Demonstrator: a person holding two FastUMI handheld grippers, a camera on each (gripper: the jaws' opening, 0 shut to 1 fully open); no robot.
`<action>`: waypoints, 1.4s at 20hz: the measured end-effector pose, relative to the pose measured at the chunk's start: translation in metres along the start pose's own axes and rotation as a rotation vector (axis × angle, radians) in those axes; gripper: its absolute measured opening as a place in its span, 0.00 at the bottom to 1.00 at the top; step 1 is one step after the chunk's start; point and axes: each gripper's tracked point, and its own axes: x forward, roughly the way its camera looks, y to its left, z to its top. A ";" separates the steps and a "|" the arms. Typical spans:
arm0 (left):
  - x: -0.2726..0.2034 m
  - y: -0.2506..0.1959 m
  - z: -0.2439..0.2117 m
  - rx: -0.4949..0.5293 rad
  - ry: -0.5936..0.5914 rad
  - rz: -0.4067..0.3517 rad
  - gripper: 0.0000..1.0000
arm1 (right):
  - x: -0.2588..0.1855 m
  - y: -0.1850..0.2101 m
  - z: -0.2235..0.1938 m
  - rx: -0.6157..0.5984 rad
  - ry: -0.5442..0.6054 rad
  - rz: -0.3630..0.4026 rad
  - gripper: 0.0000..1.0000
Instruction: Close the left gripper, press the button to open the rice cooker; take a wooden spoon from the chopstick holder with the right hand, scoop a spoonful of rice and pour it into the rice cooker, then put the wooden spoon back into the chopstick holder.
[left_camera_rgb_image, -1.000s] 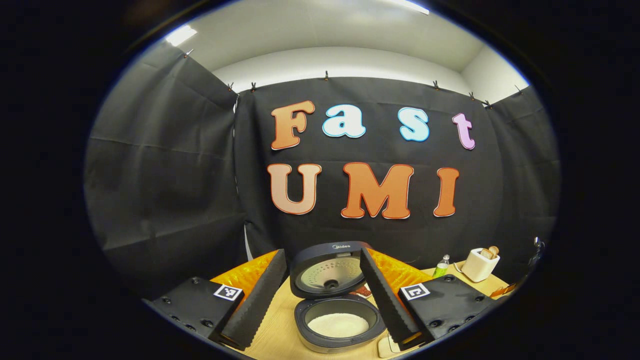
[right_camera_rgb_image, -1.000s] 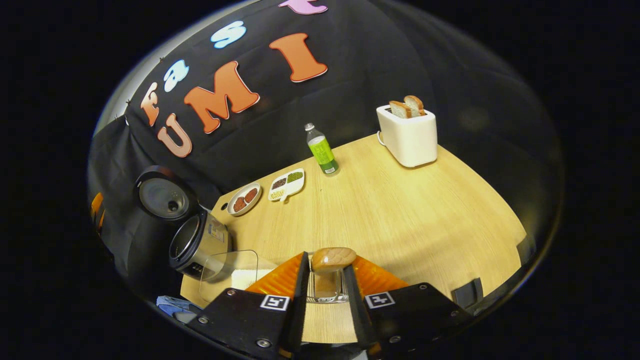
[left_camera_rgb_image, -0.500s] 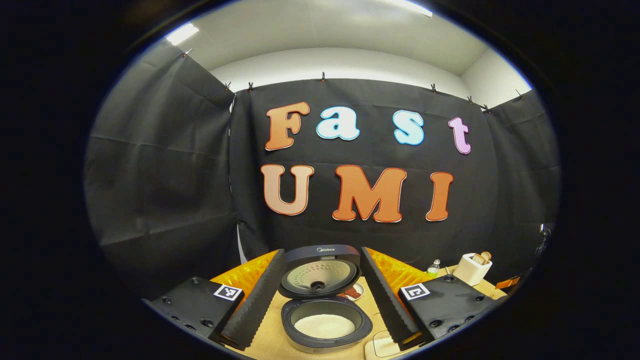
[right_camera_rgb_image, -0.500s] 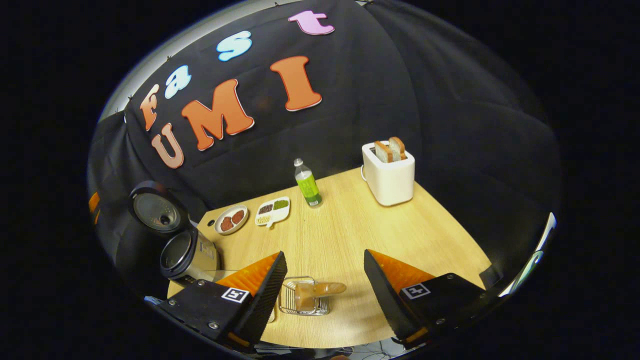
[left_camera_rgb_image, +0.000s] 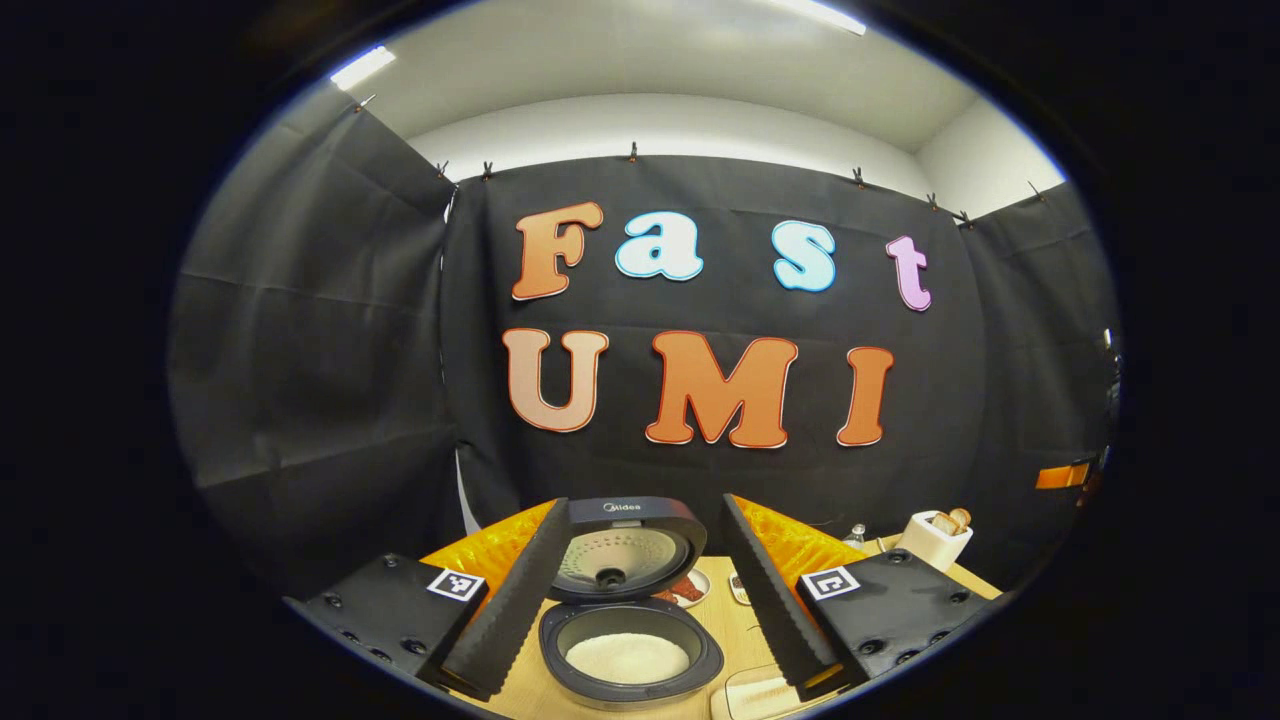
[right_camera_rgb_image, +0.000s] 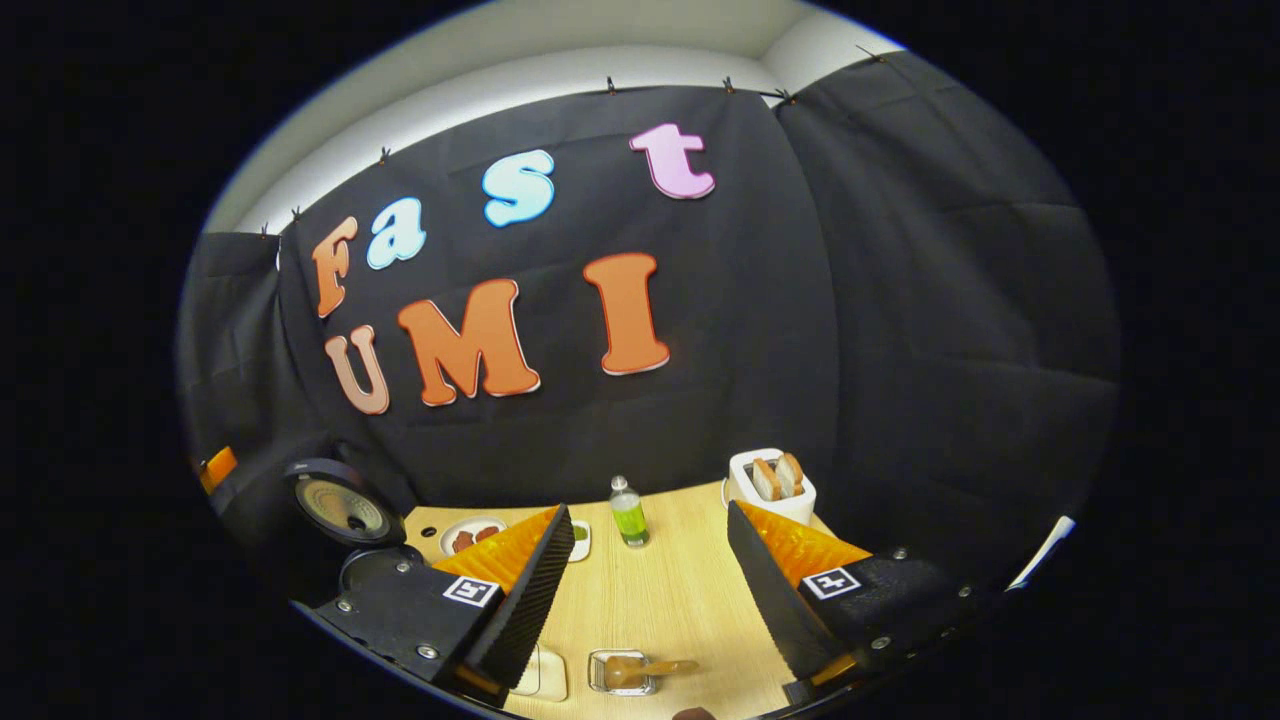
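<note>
We see our left gripper spread wide, holding nothing, before the dark open-lidded rice cooker (white rice inside). Our right gripper gapes empty above the brown wooden spoon lying in its wire chopstick holder.

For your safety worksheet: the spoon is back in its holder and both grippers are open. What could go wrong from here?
1. The rice cooker stands with its lid up, right between the left gripper fingers; a forward move could knock it.
2. The wooden spoon leans sideways over the holder rim and may tip out.
3. The holder sits near the table edge, below the right gripper.
</note>
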 end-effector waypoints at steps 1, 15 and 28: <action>0.009 -0.004 0.006 -0.010 -0.005 -0.008 1.00 | -0.002 0.004 0.010 -0.009 -0.024 0.002 0.94; 0.170 -0.021 0.018 -0.031 0.139 -0.048 0.98 | -0.019 0.018 0.043 -0.117 -0.084 -0.025 0.95; 0.194 0.027 -0.094 0.040 0.387 0.047 0.99 | -0.023 0.022 0.040 -0.105 -0.067 -0.031 0.95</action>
